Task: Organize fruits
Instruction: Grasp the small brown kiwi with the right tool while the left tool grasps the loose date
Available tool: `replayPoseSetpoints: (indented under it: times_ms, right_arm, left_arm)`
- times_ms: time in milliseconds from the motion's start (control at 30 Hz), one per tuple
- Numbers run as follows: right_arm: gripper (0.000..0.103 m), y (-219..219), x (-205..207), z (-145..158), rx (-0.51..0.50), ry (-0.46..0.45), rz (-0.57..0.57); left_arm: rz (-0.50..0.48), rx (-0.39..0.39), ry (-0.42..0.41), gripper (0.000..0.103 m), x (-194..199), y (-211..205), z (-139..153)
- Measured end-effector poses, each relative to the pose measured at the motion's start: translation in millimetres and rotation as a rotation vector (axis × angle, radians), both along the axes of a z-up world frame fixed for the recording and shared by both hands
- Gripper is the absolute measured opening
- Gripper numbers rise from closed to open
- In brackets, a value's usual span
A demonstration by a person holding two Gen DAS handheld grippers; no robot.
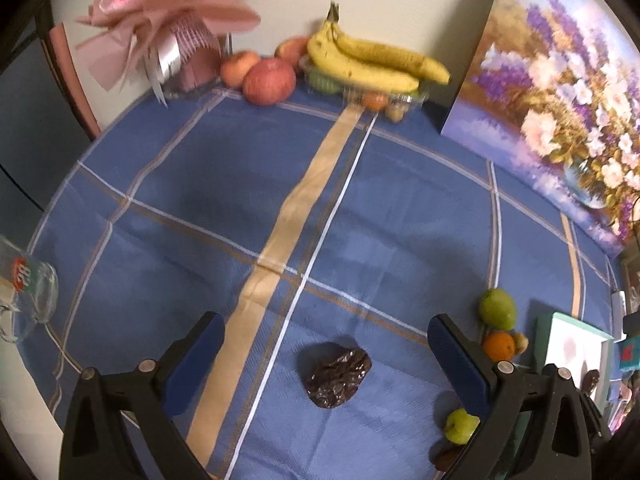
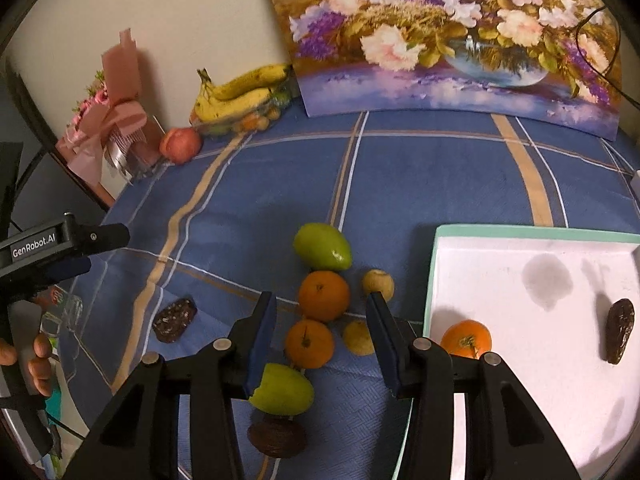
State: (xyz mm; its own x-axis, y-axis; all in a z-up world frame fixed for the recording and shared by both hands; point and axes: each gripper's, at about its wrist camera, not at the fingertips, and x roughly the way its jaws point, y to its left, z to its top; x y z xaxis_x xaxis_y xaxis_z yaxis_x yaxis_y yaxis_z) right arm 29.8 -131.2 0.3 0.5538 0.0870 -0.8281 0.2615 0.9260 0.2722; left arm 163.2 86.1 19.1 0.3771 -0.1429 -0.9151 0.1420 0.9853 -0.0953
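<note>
A dark wrinkled date (image 1: 337, 378) lies on the blue cloth between the fingers of my open, empty left gripper (image 1: 326, 330); it also shows in the right wrist view (image 2: 174, 319). My right gripper (image 2: 320, 312) is open and empty above a cluster of loose fruit: two oranges (image 2: 323, 295) (image 2: 309, 343), two green fruits (image 2: 322, 246) (image 2: 282, 390), two small yellow fruits (image 2: 378, 283) (image 2: 357, 337) and a brown one (image 2: 276, 437). A white tray (image 2: 520, 380) at right holds an orange (image 2: 466, 338) and a date (image 2: 619, 329).
Bananas (image 1: 372, 60) on a clear container, apples (image 1: 269, 81) and a pink bouquet (image 1: 160, 28) stand at the back wall. A flower painting (image 2: 448, 32) leans on the wall. A glass mug (image 1: 24, 284) sits at the table's left edge.
</note>
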Motion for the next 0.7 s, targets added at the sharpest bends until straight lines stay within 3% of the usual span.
replayPoseSetpoints:
  times_ms: [67, 167, 333, 467, 533, 600, 633, 700]
  right_arm:
    - [0.049, 0, 2, -4, -0.002, 0.017, -0.002]
    - [0.069, -2, 2, -10, -0.009, 0.038, -0.020]
    - [0.077, -7, 2, -12, -0.004, 0.046, -0.037]
    - [0.077, -9, 3, -11, 0.005, 0.045, -0.048]
    - [0.077, -9, 3, -11, -0.010, 0.054, -0.048]
    - [0.075, -9, 3, -13, -0.017, 0.068, -0.050]
    - [0.072, -9, 4, -14, -0.017, 0.075, -0.050]
    - [0.054, -9, 5, -17, -0.011, 0.091, -0.044]
  left_arm:
    - [0.014, 0.001, 0.035, 0.103, 2, 0, -11]
    - [0.027, -0.005, 0.077, 0.103, 4, 1, -24]
    - [0.035, 0.002, 0.127, 0.103, 3, -1, -43]
    - [0.050, -0.042, 0.162, 0.100, 2, -1, -52]
    - [0.059, -0.059, 0.182, 0.090, 2, 0, -56]
    - [0.066, -0.065, 0.198, 0.088, 2, 1, -58]
    - [0.065, -0.065, 0.203, 0.087, 2, 0, -60]
    - [0.065, -0.065, 0.213, 0.084, 1, -1, -62]
